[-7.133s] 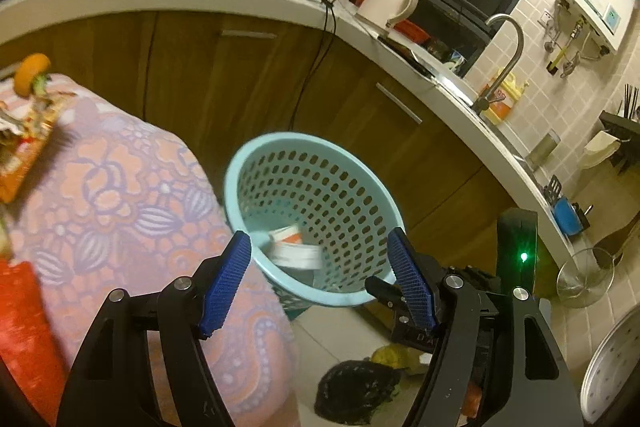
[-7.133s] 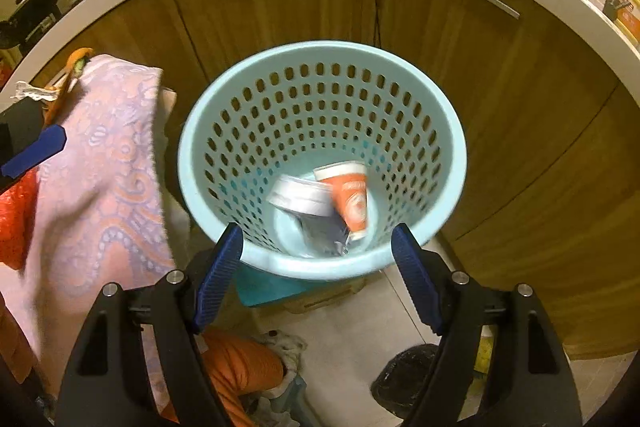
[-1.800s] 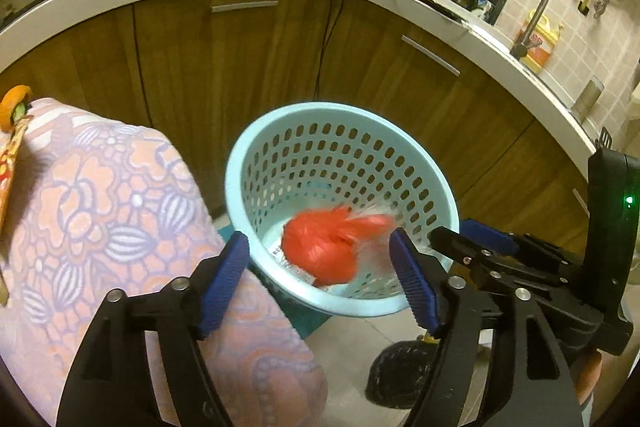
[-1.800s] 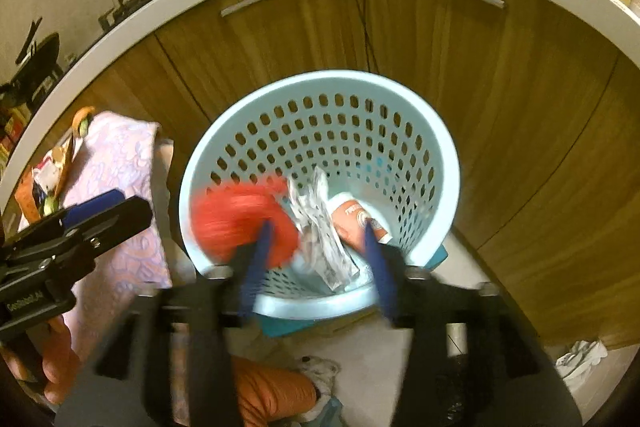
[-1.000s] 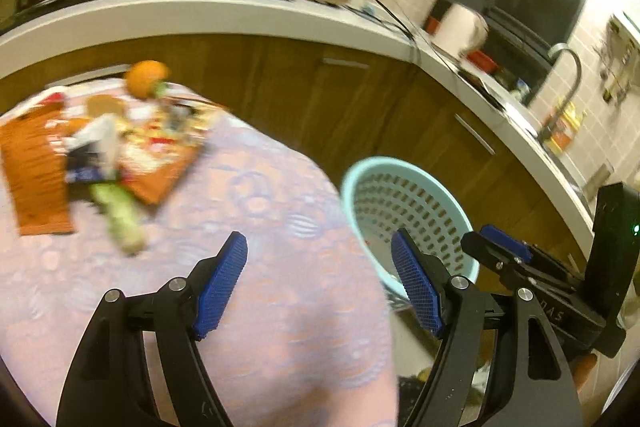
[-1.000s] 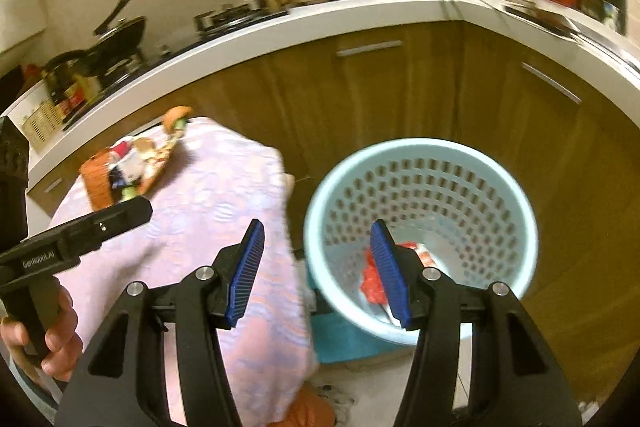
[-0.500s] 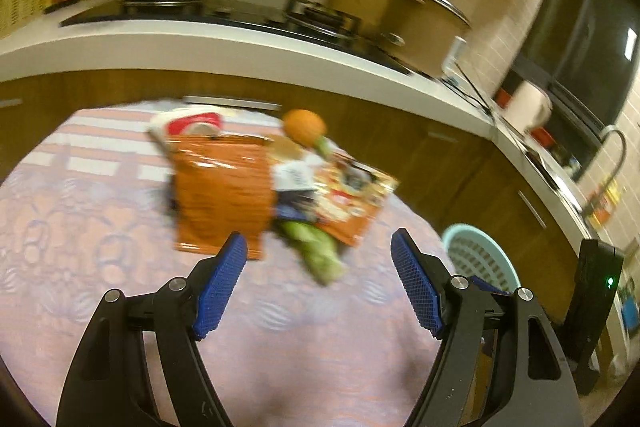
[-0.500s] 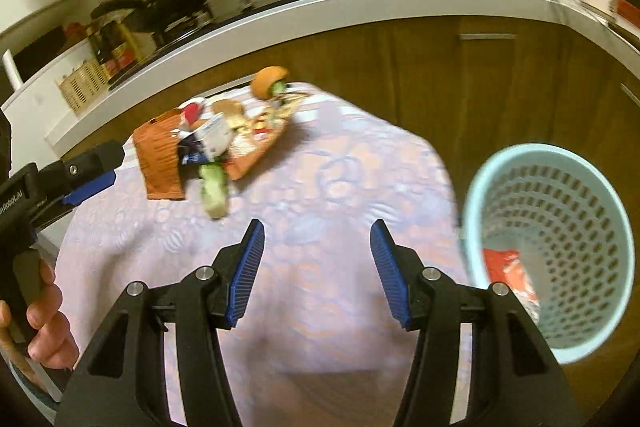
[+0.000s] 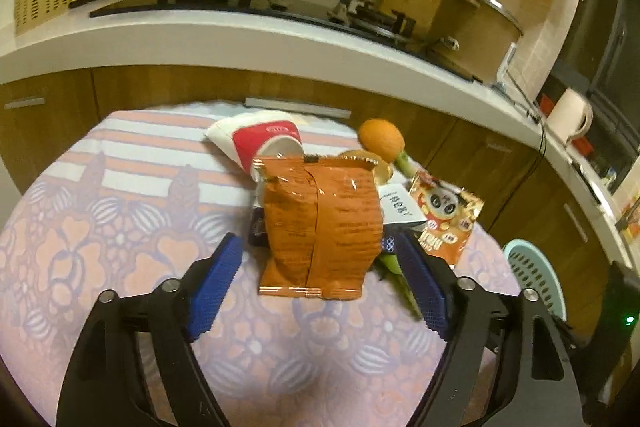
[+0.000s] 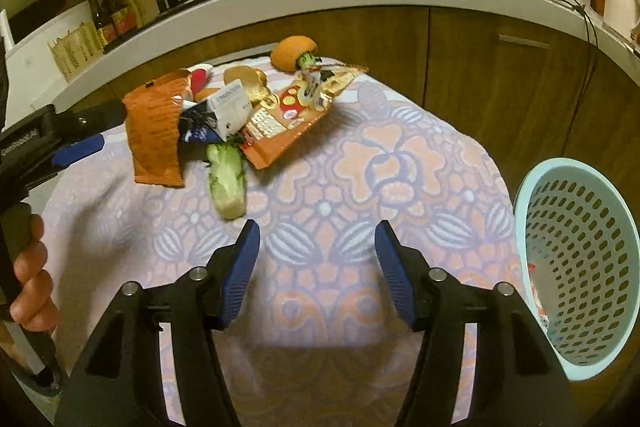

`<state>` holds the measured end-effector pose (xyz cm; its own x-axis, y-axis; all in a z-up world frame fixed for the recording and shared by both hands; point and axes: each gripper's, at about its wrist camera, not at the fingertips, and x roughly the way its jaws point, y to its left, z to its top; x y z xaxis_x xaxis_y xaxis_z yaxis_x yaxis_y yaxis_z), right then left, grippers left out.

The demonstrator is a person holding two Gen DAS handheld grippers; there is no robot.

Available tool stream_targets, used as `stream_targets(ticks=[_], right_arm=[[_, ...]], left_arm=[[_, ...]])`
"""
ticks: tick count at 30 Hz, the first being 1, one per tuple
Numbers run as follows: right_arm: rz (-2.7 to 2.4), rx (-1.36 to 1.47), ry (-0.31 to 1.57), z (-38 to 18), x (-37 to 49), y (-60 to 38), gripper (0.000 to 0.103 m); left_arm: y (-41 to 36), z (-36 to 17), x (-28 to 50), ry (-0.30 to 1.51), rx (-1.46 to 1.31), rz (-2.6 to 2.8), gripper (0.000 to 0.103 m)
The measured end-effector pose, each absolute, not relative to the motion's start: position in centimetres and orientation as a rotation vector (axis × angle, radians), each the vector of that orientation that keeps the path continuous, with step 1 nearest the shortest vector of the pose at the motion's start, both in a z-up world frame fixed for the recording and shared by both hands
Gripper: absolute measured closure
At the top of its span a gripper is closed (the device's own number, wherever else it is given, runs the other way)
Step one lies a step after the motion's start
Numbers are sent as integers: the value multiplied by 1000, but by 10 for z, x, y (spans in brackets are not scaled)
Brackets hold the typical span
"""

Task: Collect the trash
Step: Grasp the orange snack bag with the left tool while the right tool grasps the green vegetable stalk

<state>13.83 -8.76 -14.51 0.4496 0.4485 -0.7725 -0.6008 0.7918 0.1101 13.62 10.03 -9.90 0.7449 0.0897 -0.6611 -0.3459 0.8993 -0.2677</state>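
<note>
A pile of trash lies on the flowered tablecloth (image 9: 120, 259). An orange snack bag (image 9: 320, 227) is nearest. My left gripper (image 9: 320, 285) straddles the bag's lower end, and its jaws are opening with the pads clear of the bag. Behind the bag are a red and white paper cup (image 9: 268, 143), a panda snack packet (image 9: 444, 223) and an orange (image 9: 380, 138). My right gripper (image 10: 318, 267) hangs over bare cloth short of a green vegetable stalk (image 10: 226, 179). Its jaws are opening with nothing between them. The blue basket (image 10: 576, 267) stands at the right.
A white carton (image 10: 230, 105) and a bun (image 10: 246, 79) sit in the pile. A hand (image 10: 32, 287) holds the left gripper's handle at the left edge. Behind the table runs a counter (image 9: 240, 43) with a wok, a stove and a pot above wooden cabinets.
Both grippers swung from the basket to the table after a red bag dropped in. The left one closed in on the orange bag. Both pairs of jaws stand a little wider.
</note>
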Motion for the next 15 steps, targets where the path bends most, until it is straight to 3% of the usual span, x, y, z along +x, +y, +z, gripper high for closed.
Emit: stream_targets(ticks=[10,15], right_arm=[[654,-174,919,-149,143,-90,47],[649,-186,914,-149,141,-88,47]], left_arm=[[85,-126,163,758,-308,265,25],[87,-133,164,784,-292,287,46]])
